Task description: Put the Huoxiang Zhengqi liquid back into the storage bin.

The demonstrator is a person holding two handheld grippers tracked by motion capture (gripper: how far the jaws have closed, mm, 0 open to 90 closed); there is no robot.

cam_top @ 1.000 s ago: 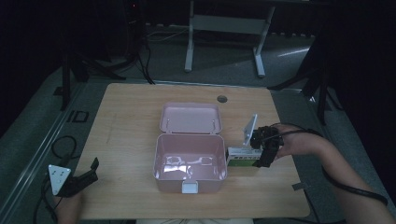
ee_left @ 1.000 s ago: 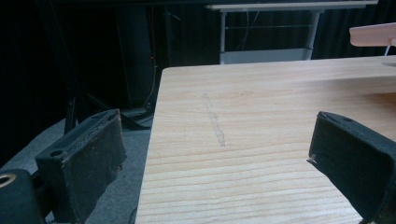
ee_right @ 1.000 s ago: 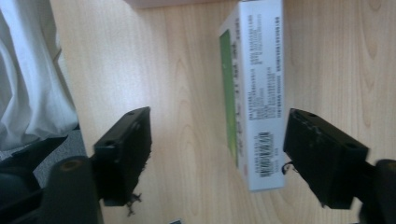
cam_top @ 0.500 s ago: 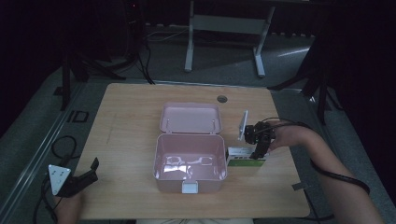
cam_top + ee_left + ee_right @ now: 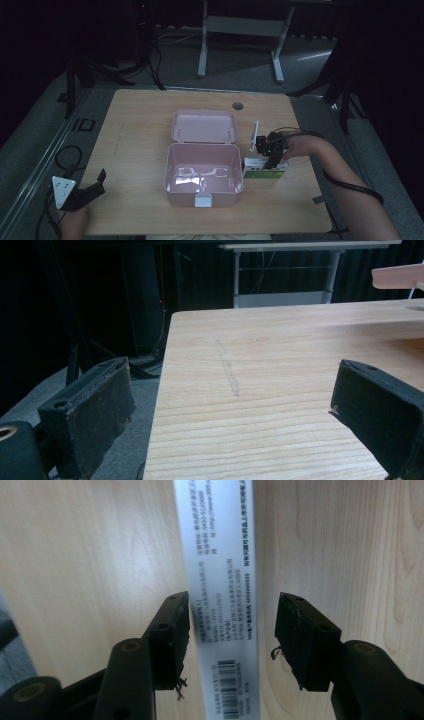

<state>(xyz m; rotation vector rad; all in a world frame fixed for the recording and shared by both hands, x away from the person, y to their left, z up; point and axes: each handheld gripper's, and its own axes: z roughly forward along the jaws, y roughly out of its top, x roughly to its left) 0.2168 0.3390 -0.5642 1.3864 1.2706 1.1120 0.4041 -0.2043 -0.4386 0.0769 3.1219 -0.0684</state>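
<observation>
An open pink lunch box (image 5: 203, 172) stands in the middle of the table, its lid (image 5: 204, 126) laid back. Against its right side lies a small white and green carton (image 5: 258, 173). My right gripper (image 5: 272, 156) points down over that carton. In the right gripper view the carton's printed white face (image 5: 220, 570) runs up between the jaws of the right gripper (image 5: 232, 630). The jaws have just been closing; one pad meets the carton's edge, the other stands a little off it. My left gripper (image 5: 87, 191) rests wide open at the table's near left corner, holding nothing (image 5: 230, 415).
The wooden table (image 5: 135, 135) has a round cable hole (image 5: 238, 106) at its far edge. A desk frame (image 5: 240, 25) stands on the floor beyond. Cables (image 5: 67, 155) lie on the floor left of the table. The pink lid's edge (image 5: 397, 276) shows far off in the left gripper view.
The right hand has come down and slightly left onto the carton, and its jaws have narrowed around it. The left gripper has stayed where it was.
</observation>
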